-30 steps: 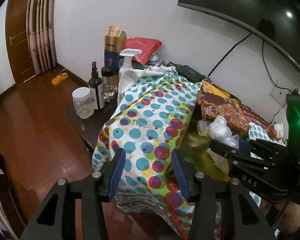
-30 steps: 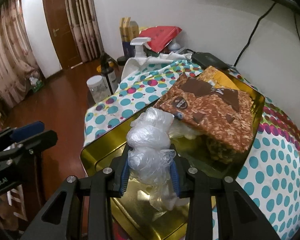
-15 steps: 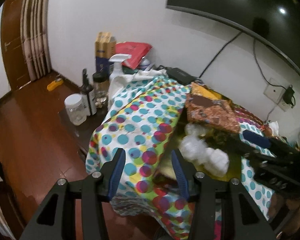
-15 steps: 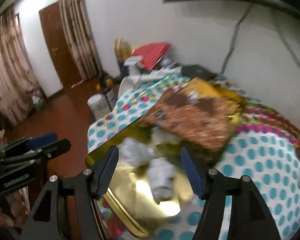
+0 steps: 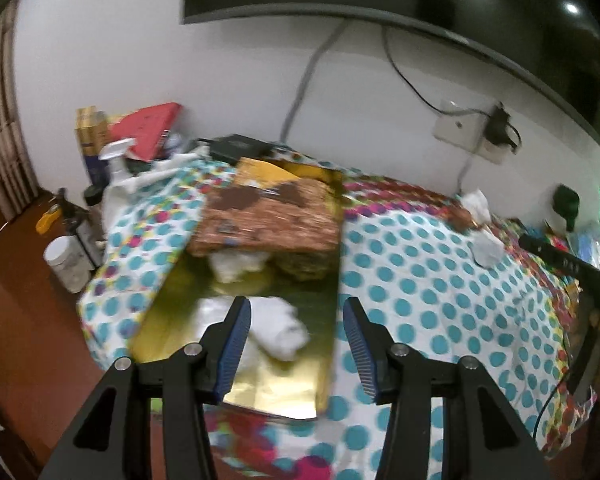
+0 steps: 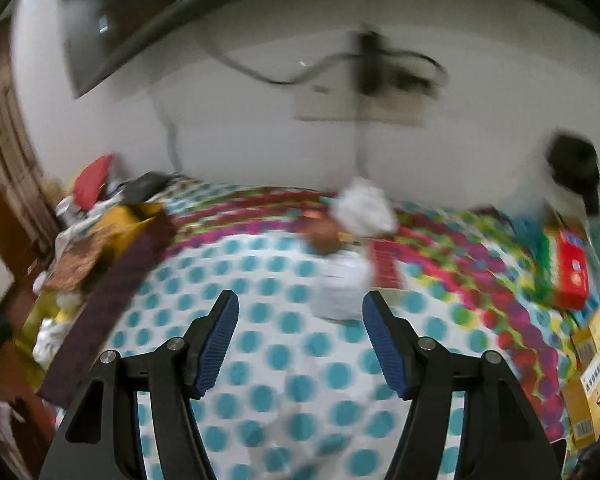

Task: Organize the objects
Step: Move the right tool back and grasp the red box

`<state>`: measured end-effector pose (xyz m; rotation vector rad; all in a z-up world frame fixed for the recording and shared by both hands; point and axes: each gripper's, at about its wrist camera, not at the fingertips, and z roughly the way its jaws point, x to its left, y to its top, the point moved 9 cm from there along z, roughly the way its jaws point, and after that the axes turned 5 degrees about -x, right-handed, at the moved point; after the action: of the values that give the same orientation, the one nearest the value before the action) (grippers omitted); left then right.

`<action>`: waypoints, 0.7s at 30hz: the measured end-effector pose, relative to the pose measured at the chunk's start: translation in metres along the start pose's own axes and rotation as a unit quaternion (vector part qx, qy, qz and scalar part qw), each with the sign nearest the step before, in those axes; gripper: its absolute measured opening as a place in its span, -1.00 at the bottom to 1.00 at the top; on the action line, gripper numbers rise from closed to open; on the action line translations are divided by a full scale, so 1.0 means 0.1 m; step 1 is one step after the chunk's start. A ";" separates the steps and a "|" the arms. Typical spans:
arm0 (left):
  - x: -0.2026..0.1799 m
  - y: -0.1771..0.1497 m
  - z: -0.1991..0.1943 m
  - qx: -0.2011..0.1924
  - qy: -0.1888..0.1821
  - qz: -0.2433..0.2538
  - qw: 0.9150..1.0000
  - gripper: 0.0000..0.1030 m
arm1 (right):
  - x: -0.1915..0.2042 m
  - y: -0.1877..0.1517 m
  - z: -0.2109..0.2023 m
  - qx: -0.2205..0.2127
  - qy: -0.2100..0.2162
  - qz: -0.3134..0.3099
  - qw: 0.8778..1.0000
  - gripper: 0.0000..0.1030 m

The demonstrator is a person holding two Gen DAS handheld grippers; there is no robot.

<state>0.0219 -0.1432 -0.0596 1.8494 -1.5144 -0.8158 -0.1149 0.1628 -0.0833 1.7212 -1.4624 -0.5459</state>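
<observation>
A dark television [image 5: 420, 8] fills the wall from twelve to two o'clock in the left wrist view, its cables dropping to a wall socket [image 5: 466, 128]. Below it a worktop under a spotted cloth [image 5: 428, 280] spreads across the middle of both views. On the cloth lies a gold tray [image 5: 172, 320], reaching from six o'clock up toward eleven o'clock. A brown patterned packet [image 5: 268, 220] rests across the far end of the tray. Two crumpled white plastic bags lie in the tray: one [image 5: 276, 328] near its front end, seen between the left tongs [image 5: 296, 344], the other [image 5: 236, 264] against the near edge of the packet. The left tongs stand apart and clamp nothing.

In the blurred right wrist view the right tongs [image 6: 300, 344] also stand apart and empty above the cloth. Beyond their tips, at about twelve o'clock, lies another small white bundle [image 6: 340, 288], and further back a crumpled white wad [image 6: 364, 204]. A red box [image 6: 572, 276] sits at three o'clock, a yellow box [image 6: 592, 380] at four o'clock.
</observation>
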 end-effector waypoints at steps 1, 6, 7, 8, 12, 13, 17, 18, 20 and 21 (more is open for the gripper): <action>-0.08 -0.02 0.04 0.003 -0.005 0.003 1.000 -0.05 | -0.07 -0.02 0.03 0.004 -0.003 0.000 1.000 0.22; -0.58 -0.01 0.30 0.020 -0.023 0.044 0.999 -0.05 | -0.25 -0.07 0.21 0.001 -0.019 -0.008 1.000 0.21; -0.68 0.00 0.35 0.024 -0.027 0.051 0.998 -0.04 | -0.29 -0.06 0.24 0.001 -0.022 -0.006 1.000 0.17; -0.79 0.01 0.40 0.029 -0.039 0.057 0.997 -0.05 | -0.37 -0.06 0.27 0.000 -0.031 -0.004 0.999 0.16; -1.19 -0.01 0.57 0.044 -0.068 0.068 0.994 -0.04 | -0.64 -0.11 0.43 0.023 -0.046 0.016 0.999 -0.14; -1.26 -0.03 0.62 0.048 -0.073 0.069 0.994 -0.04 | -0.70 -0.15 0.50 0.035 -0.045 0.017 0.998 -0.15; -1.44 -0.12 0.74 0.062 -0.078 0.077 0.992 -0.04 | -0.63 -0.24 0.65 0.058 -0.032 -0.015 0.998 -0.15; -1.47 -0.14 0.77 0.067 -0.077 0.079 0.992 -0.04 | -0.59 -0.23 0.67 0.058 -0.029 -0.021 0.998 -0.15; -1.52 -0.19 0.83 0.075 -0.078 0.079 0.991 -0.05 | -0.54 -0.19 0.73 0.056 -0.028 -0.028 0.998 -0.15; -1.53 -0.20 0.85 0.077 -0.077 0.079 0.991 -0.05 | -0.52 -0.16 0.77 0.055 -0.025 -0.028 0.998 -0.15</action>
<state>-0.0558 0.0047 -0.1155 1.7803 -1.8415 -0.8029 -0.1760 0.1903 -0.1499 1.8520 -1.5079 -0.5514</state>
